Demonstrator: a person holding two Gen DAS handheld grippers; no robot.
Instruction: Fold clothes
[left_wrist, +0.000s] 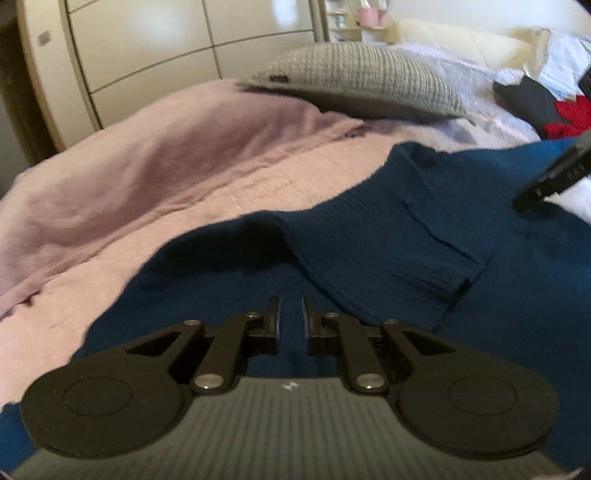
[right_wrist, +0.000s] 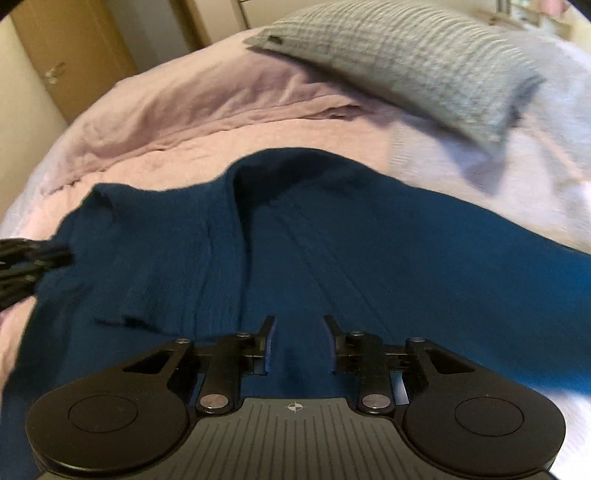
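Where pink bedding (right_wrist: 258, 122) spreads, blue sweater (right_wrist: 369, 251) lies

Matt ribbed knit navy sweater (left_wrist: 388, 236) (cloth), soft pink bedspread (left_wrist: 184, 192), waffle-weave grey pillow (left_wrist: 365, 81).

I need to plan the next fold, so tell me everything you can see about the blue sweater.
The blue sweater is dark teal, ribbed knit, spread mostly flat on the pink bedspread. One sleeve lies folded across the body, its ribbed cuff nearest the left gripper. Both grippers hover over it, jaws parted, gripping nothing.
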